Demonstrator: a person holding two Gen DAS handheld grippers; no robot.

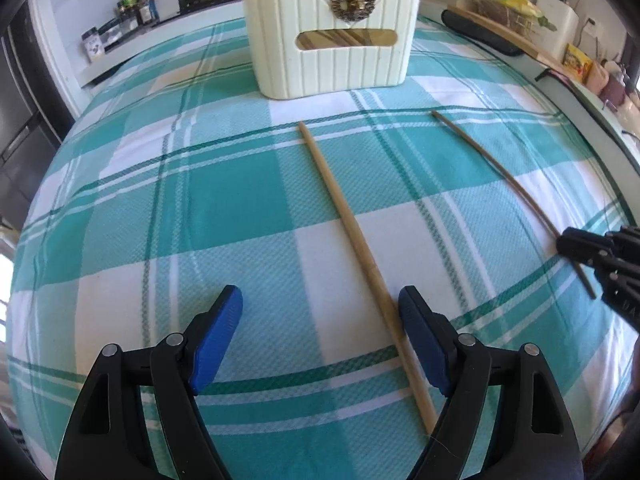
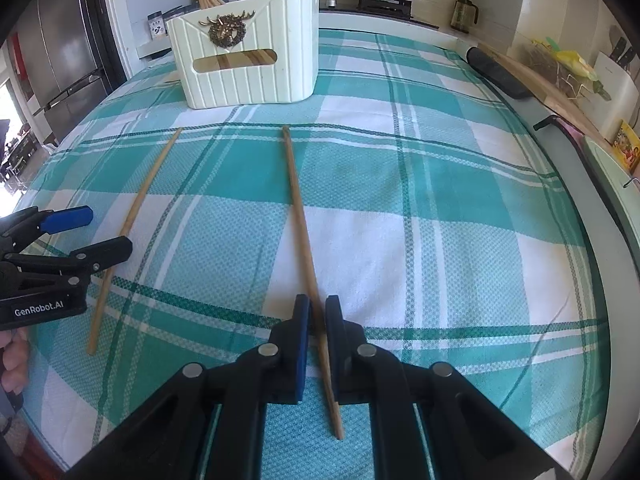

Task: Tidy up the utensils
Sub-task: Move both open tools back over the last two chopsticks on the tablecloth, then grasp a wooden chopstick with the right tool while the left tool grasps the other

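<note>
Left gripper point(image 1: 320, 312) jaws wide apart; right gripper point(image 2: 317, 320) seemingly clamped.

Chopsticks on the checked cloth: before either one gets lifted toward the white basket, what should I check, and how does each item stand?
1. Right gripper jaws closed on the darker chopstick: ok.
2. Left gripper around the lighter chopstick: not ok, jaws wide open, the stick lies beside one jaw.
3. Both chopsticks flat on the checked cloth: ok.
4. White basket upright, top open: ok.
5. Room inside the basket: cannot tell; chopsticks already stand in it.
</note>
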